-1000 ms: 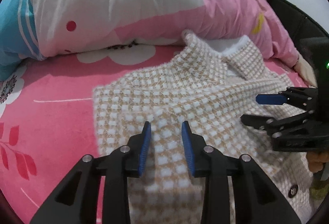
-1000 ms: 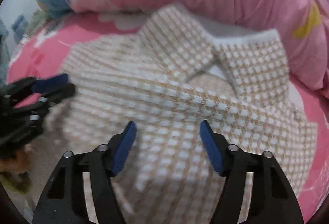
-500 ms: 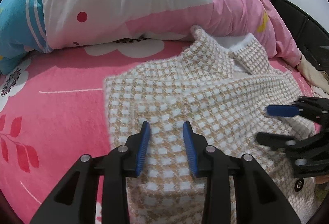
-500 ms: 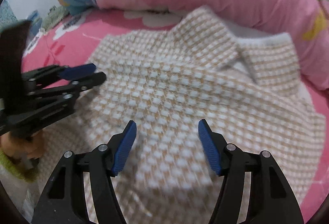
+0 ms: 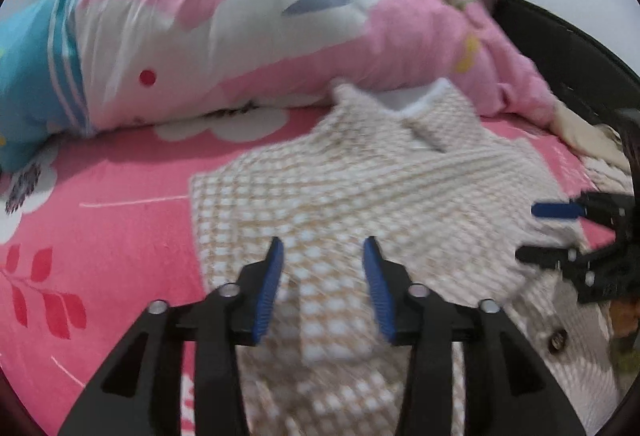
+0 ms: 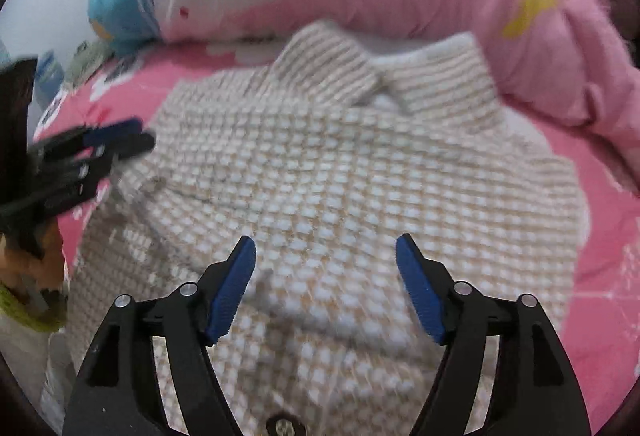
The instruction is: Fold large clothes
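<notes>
Jacket: I see the beige-and-white checked jacket (image 5: 360, 196) lying spread flat on the bed (image 5: 100, 236), collar toward the far side, front facing up.
Collar: the collar (image 6: 400, 76) sits against the foot of the bunched quilt (image 5: 260, 36), its two flaps turned out and the pale lining showing between them.
Button: one dark button (image 5: 557, 337) shows near the lower right edge of the jacket in the left view; another (image 6: 282, 426) sits at the bottom edge of the right view.
Left gripper: my left gripper (image 5: 323, 288) hangs above the lower left part of the jacket, pointing down at it. Its jaws have just been opening and stand partly apart; the blue pads grip nothing, and only cloth shows below the gap.
Right gripper: my right gripper (image 6: 326, 286) hovers over the middle of the jacket. Its jaws have just been opening too and now stand wide, with nothing between them but the fabric underneath.
Each from the other side: the right gripper (image 5: 560, 236) shows at the right edge of the left view, over the jacket's right side; the left gripper (image 6: 116, 138) shows at the left edge of the right view.
Bed: pink sheet with white flowers and red leaves.
Sharpness: both views are blurred, so I cannot tell fine folds.
</notes>
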Motion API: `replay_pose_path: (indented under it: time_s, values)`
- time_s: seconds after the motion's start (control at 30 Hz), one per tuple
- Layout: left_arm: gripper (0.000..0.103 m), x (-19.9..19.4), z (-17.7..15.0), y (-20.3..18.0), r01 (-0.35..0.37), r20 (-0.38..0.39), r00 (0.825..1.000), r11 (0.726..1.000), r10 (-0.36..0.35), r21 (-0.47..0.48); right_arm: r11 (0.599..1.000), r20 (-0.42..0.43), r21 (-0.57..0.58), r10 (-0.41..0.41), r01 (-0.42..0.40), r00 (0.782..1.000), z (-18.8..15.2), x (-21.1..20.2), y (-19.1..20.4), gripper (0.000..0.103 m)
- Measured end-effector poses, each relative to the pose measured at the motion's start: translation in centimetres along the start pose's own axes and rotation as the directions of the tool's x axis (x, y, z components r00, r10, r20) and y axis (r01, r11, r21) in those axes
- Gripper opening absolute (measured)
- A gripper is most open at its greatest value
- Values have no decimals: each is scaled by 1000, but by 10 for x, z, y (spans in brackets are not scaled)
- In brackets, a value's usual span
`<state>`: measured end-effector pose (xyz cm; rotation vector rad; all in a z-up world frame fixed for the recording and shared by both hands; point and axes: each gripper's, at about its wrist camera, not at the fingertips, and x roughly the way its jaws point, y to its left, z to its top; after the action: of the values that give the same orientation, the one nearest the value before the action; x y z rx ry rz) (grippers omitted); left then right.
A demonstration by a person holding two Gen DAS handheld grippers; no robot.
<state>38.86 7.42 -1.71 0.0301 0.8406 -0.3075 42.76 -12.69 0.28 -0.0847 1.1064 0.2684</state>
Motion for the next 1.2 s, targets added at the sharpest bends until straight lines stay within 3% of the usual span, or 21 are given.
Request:
replay_pose_path:
  time_s: [0.07,0.17,0.23,0.33,0.53,0.63,0.73,1.0,1.2]
  values:
    - [49,0,-5,-6,-5,-54,999,1000,5,3,999,17,46,-5,5,1000,-15,-21,-7,72]
    - [53,-7,-16,-16,-14,-106,994,1000,15,9,998,39,60,-6,4,999,-44,-56,-7,84]
    - [68,-24,-28,-26,-42,-112,993,999,45,31,999,65,45,-32,29,997,-64,-76,-3,89]
    - [79,-51,-49,-41,-96,-101,990,994,102,60,997,88,47,-69,65,994,-109,-107,0,95]
    - [84,-112,-118,-63,-215,-90,972,975,219,51,988,67,73,-138,133,988,-193,-106,5,95]
    - [84,-134,-154,-72,-243,-92,965,970,244,21,983,54,120,-147,140,988,-226,-110,2,96]
    - [84,-155,-186,-83,-255,-69,965,967,255,-4,970,24,139,-206,201,978,-253,-111,-1,96]
    - [84,-178,-249,-99,-287,-53,957,957,285,-29,945,-34,160,-283,284,959,-283,-102,-15,96]
    - [84,-191,-286,-99,-300,-75,952,952,295,-57,945,-32,268,-186,188,982,-301,-91,-37,96]
